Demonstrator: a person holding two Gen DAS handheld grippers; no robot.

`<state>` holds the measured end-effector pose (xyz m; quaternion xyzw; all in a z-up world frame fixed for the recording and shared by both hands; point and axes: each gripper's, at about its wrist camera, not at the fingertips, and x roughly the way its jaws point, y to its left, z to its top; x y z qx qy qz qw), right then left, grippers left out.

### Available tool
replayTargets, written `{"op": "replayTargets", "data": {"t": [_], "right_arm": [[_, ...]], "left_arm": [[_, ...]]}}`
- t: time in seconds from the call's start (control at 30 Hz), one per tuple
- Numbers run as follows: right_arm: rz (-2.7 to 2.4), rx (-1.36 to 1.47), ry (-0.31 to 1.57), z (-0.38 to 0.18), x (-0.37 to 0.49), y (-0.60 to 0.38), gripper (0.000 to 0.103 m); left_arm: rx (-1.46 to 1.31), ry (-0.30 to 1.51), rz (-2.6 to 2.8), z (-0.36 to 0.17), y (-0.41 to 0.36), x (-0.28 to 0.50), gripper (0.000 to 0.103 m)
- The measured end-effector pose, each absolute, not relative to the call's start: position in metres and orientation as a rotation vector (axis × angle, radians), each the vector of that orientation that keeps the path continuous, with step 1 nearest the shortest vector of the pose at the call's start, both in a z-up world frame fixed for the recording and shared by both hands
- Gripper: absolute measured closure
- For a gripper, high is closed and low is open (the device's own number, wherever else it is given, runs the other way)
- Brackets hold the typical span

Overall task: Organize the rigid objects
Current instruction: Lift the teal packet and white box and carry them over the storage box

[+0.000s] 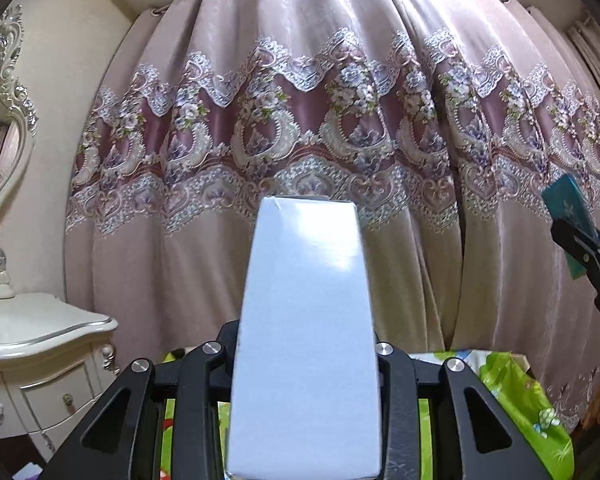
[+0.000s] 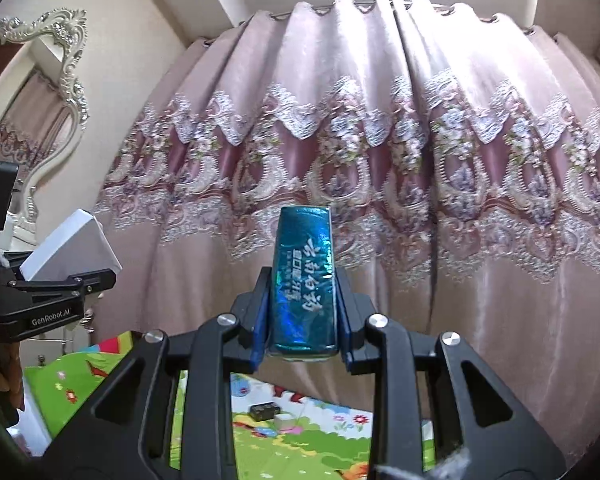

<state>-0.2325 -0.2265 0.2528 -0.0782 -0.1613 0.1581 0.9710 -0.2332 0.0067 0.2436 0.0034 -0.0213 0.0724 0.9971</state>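
1. Carrying was the step in hand: the left gripper clamped a white box, the right gripper a blue box, both aloft before the curtain.
2. Next, lowering each onto the mat seemed called for.

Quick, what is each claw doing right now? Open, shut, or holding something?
Left claw: shut on the white box.
Right claw: shut on the shiny blue box.

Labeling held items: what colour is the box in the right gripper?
Shiny teal-blue box with white lettering; clearest in right wrist view.
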Motion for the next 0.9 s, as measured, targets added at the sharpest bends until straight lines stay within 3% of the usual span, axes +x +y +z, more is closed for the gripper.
{"op": "replayTargets", "data": {"t": [0.9], "right_arm": [[0.983, -0.308, -0.053, 0.202, -0.264, -0.059, 0.07]], "left_arm": [[-0.178, 0.307, 0.463, 0.156, 0.154, -0.317, 0.066]]}}
